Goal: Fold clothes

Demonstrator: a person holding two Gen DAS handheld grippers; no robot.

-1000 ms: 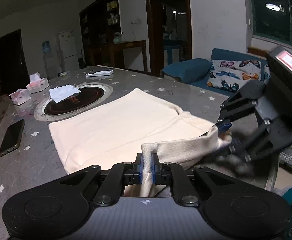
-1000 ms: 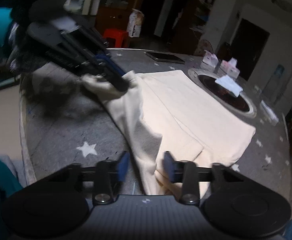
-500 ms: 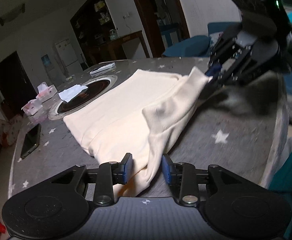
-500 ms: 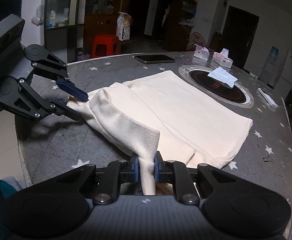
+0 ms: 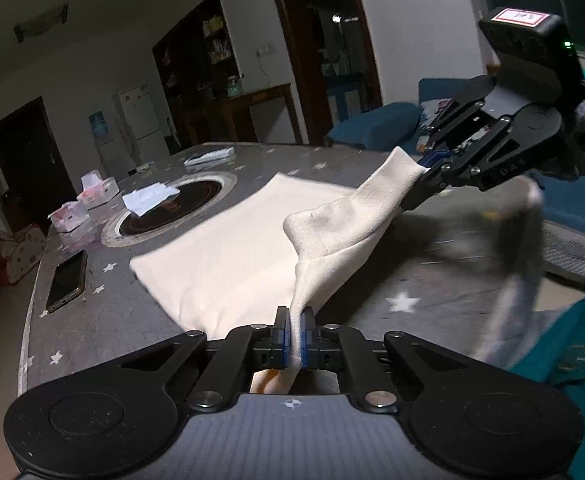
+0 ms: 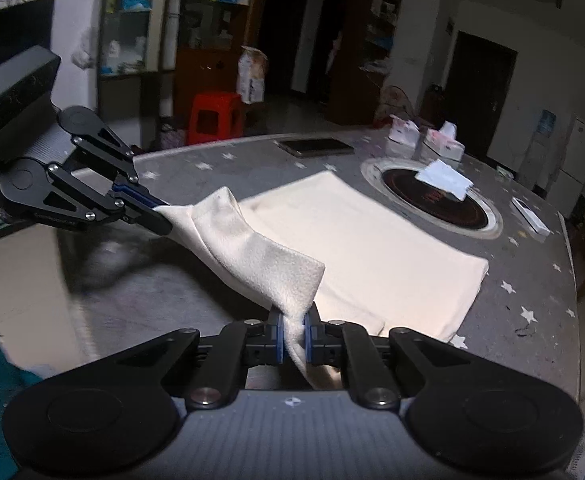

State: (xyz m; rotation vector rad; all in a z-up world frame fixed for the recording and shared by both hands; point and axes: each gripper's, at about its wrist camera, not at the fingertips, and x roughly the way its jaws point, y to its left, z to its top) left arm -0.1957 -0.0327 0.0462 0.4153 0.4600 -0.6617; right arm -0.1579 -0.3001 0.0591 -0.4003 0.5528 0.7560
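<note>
A cream garment (image 5: 228, 256) lies flat on the grey star-patterned table (image 5: 432, 280), its near edge lifted. My left gripper (image 5: 295, 336) is shut on one corner of that edge. My right gripper (image 6: 292, 336) is shut on the other corner. The lifted strip of cream garment (image 6: 260, 256) stretches between them above the table. In the left wrist view the right gripper (image 5: 422, 176) holds the cloth at upper right. In the right wrist view the left gripper (image 6: 160, 216) holds it at the left.
A round inset cooktop (image 5: 172, 208) with a white tissue (image 5: 150, 198) lies beyond the garment. Tissue boxes (image 5: 88, 200) and a phone (image 5: 66, 280) sit at the left. A tablet (image 6: 312, 146) and a white box (image 6: 530, 216) lie farther off. The table edge (image 6: 68, 280) is close.
Half a second ago my left gripper was open around the cloth; now it is shut on it. Both grippers have lifted the near edge higher off the table.
</note>
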